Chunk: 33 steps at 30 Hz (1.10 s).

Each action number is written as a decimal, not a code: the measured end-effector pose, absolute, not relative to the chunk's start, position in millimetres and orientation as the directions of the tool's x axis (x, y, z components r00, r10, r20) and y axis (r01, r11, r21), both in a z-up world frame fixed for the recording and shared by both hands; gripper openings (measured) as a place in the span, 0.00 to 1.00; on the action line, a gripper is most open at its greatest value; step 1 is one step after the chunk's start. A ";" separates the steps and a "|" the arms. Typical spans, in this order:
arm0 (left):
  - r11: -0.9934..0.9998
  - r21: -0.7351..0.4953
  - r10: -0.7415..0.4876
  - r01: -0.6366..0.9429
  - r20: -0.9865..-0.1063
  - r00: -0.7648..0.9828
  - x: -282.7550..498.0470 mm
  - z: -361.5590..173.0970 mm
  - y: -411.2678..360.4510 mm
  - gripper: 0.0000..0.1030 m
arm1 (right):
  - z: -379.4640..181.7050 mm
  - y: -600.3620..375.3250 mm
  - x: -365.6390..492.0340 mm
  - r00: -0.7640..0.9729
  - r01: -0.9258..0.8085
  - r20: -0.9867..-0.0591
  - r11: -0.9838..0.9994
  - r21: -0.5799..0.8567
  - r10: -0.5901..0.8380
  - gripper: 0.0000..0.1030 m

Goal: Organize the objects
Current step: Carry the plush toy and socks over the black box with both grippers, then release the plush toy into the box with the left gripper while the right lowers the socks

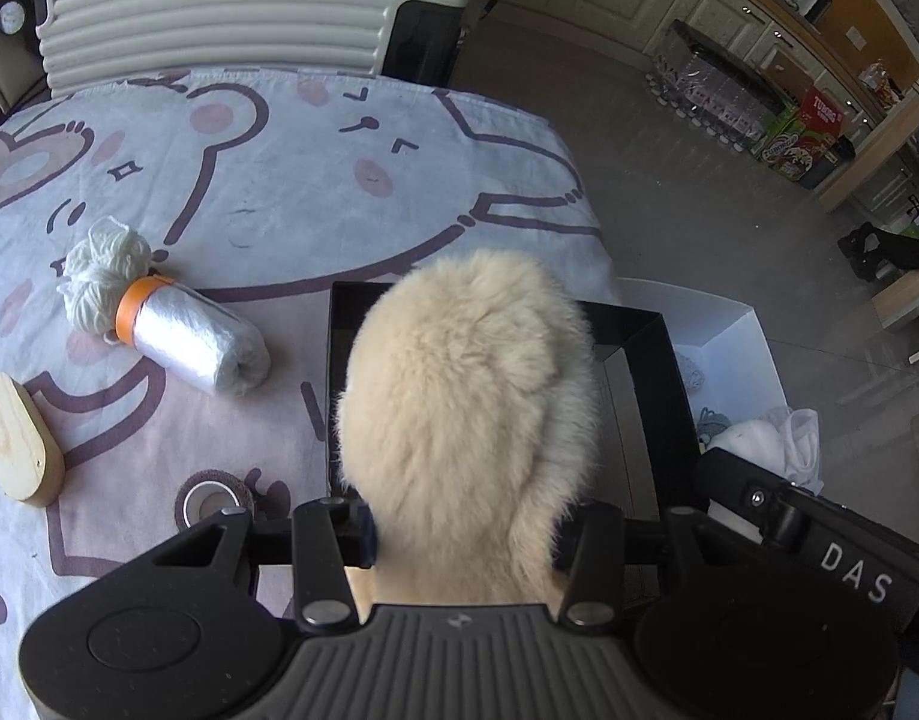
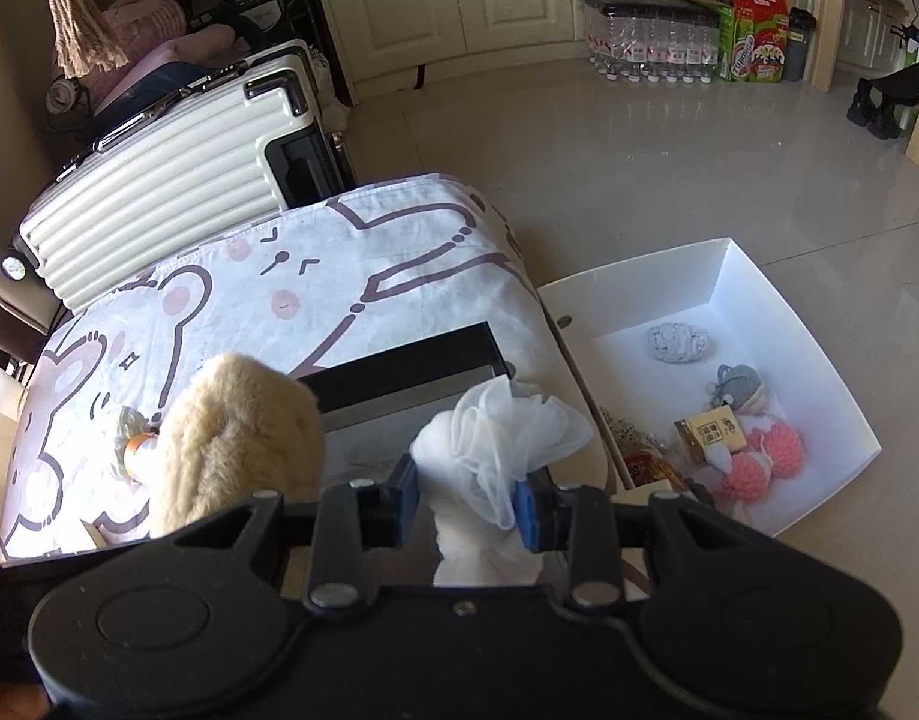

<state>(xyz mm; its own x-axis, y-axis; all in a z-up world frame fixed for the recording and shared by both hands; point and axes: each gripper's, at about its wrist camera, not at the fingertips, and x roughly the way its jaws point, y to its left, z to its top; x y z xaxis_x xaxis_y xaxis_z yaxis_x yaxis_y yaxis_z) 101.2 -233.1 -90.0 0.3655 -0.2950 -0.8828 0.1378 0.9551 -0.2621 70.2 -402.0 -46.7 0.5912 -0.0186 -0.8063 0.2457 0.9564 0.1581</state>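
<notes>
My left gripper (image 1: 462, 531) is shut on a cream furry plush mitten (image 1: 459, 396) and holds it over a black open box (image 1: 657, 372) on the bear-print cloth. The mitten also shows in the right wrist view (image 2: 237, 438). My right gripper (image 2: 465, 507) is shut on a white mesh bundle (image 2: 495, 438) above the same black box (image 2: 411, 378). A white yarn ball (image 1: 105, 270), a clear bag roll with an orange ring (image 1: 189, 339), a wooden block (image 1: 15, 438) and a tape roll (image 1: 210, 501) lie on the cloth.
A white tray (image 2: 819, 372) on the floor to the right holds a grey knit piece, pink pompoms and a small doll. A ribbed white suitcase (image 2: 165, 180) stands behind the table. Bottled water and a Tuborg carton (image 2: 753, 30) stand by the cabinets.
</notes>
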 end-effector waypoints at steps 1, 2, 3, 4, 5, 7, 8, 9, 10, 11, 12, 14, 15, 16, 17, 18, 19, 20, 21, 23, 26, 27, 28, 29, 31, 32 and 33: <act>0.957 -0.262 -0.290 0.126 -0.890 0.352 102.1 -93.3 -233.0 0.45 | -48.0 -402.1 71.5 0.589 0.242 -0.808 0.957 0.162 -0.012 0.32; 0.959 -0.260 -0.284 0.114 -0.897 0.338 102.7 -96.9 -233.2 0.45 | -49.3 -401.7 72.8 0.587 0.238 -0.809 0.957 0.165 -0.007 0.32; 0.961 -0.254 -0.275 0.108 -0.904 0.327 103.1 -99.8 -233.5 0.45 | -50.9 -400.2 74.3 0.584 0.231 -0.812 0.959 0.165 -0.002 0.32; 0.964 -0.243 -0.264 0.104 -0.910 0.319 103.8 -102.4 -233.8 0.45 | -52.3 -398.5 75.7 0.581 0.224 -0.814 0.961 0.163 0.003 0.32; 0.968 -0.227 -0.249 0.103 -0.917 0.313 103.9 -104.8 -234.4 0.45 | -53.8 -396.7 77.2 0.577 0.217 -0.817 0.963 0.160 0.006 0.32; 0.975 -0.197 -0.219 0.101 -0.928 0.302 103.9 -109.3 -235.4 0.45 | -57.0 -393.2 80.0 0.567 0.206 -0.823 0.966 0.154 0.010 0.32; 0.977 -0.184 -0.208 0.104 -0.931 0.302 103.7 -110.4 -235.9 0.45 | -58.5 -391.5 81.5 0.562 0.202 -0.827 0.968 0.151 0.011 0.32; 0.978 -0.177 -0.202 0.108 -0.931 0.304 103.2 -110.2 -236.8 0.46 | -60.1 -390.1 82.5 0.556 0.200 -0.831 0.969 0.148 0.013 0.32; 0.978 -0.174 -0.201 0.111 -0.931 0.305 102.6 -110.2 -237.7 0.46 | -62.2 -388.8 83.4 0.549 0.196 -0.835 0.970 0.146 0.015 0.32; 0.979 -0.167 -0.194 0.112 -0.932 0.305 101.9 -110.1 -238.5 0.46 | -64.2 -387.2 84.2 0.543 0.193 -0.840 0.971 0.143 0.016 0.32; 0.982 -0.155 -0.181 0.109 -0.935 0.306 101.7 -110.7 -238.7 0.46 | -66.3 -385.5 85.2 0.536 0.191 -0.844 0.972 0.136 0.013 0.32; 0.982 -0.154 -0.181 0.110 -0.935 0.306 101.7 -110.7 -238.5 0.46 | -69.9 -384.4 87.0 0.524 0.193 -0.852 0.974 0.122 0.003 0.32; 0.982 -0.158 -0.184 0.108 -0.935 0.304 102.3 -110.5 -238.3 0.48 | -71.8 -384.9 88.0 0.519 0.196 -0.855 0.973 0.120 0.001 0.32; 0.981 -0.164 -0.189 0.106 -0.935 0.301 102.6 -110.2 -237.2 0.49 | -73.6 -385.3 88.6 0.513 0.199 -0.858 0.973 0.118 -0.001 0.32; 0.980 -0.170 -0.195 0.107 -0.934 0.299 102.6 -109.8 -236.4 0.49 | -75.3 -385.8 89.4 0.508 0.201 -0.861 0.973 0.114 -0.004 0.32; 0.978 -0.176 -0.201 0.110 -0.934 0.294 102.7 -108.8 -236.0 0.50 | -77.3 -386.3 89.8 0.502 0.202 -0.865 0.973 0.110 -0.006 0.32; 0.978 -0.178 -0.204 0.112 -0.934 0.292 102.8 -107.7 -235.3 0.51 | -79.2 -386.8 90.8 0.496 0.204 -0.868 0.973 0.107 -0.008 0.32; 0.977 -0.178 -0.205 0.117 -0.935 0.291 103.3 -106.2 -235.1 0.51 | -81.1 -387.4 91.8 0.490 0.207 -0.871 0.973 0.104 -0.011 0.32; 0.976 -0.181 -0.211 0.124 -0.933 0.292 103.6 -104.3 -234.3 0.53 | -82.6 -388.4 92.5 0.487 0.211 -0.873 0.972 0.105 -0.011 0.32; 0.972 -0.193 -0.225 0.134 -0.927 0.299 104.0 -98.7 -232.0 0.55 | -85.6 -390.4 95.4 0.479 0.219 -0.878 0.970 0.105 -0.013 0.32; 0.967 -0.204 -0.244 0.154 -0.916 0.319 103.3 -88.8 -227.7 0.56 | -89.3 -390.5 99.0 0.473 0.222 -0.881 0.969 0.107 -0.011 0.32; 0.965 -0.210 -0.252 0.159 -0.911 0.327 102.7 -85.2 -225.7 0.57 | -90.3 -390.2 100.0 0.472 0.223 -0.882 0.969 0.109 -0.010 0.32; 0.964 -0.209 -0.253 0.163 -0.909 0.331 102.5 -82.6 -224.6 0.62 | -91.1 -390.1 101.2 0.471 0.223 -0.882 0.969 0.110 -0.009 0.32; 0.969 -0.187 -0.232 0.159 -0.911 0.341 102.4 -80.4 -223.4 0.67 | -91.7 -390.3 102.2 0.470 0.226 -0.882 0.968 0.112 -0.007 0.32; 0.974 -0.153 -0.206 0.166 -0.902 0.379 101.7 -75.5 -220.1 0.75 | -93.0 -389.8 104.1 0.469 0.227 -0.883 0.967 0.118 -0.003 0.32; 0.974 -0.146 -0.204 0.172 -0.896 0.394 101.9 -72.8 -218.3 0.75 | -94.0 -388.3 105.3 0.466 0.222 -0.885 0.968 0.116 -0.001 0.32; 0.975 -0.140 -0.201 0.173 -0.891 0.408 102.7 -70.2 -215.6 0.75 | -95.3 -386.1 106.3 0.462 0.214 -0.887 0.971 0.111 0.000 0.32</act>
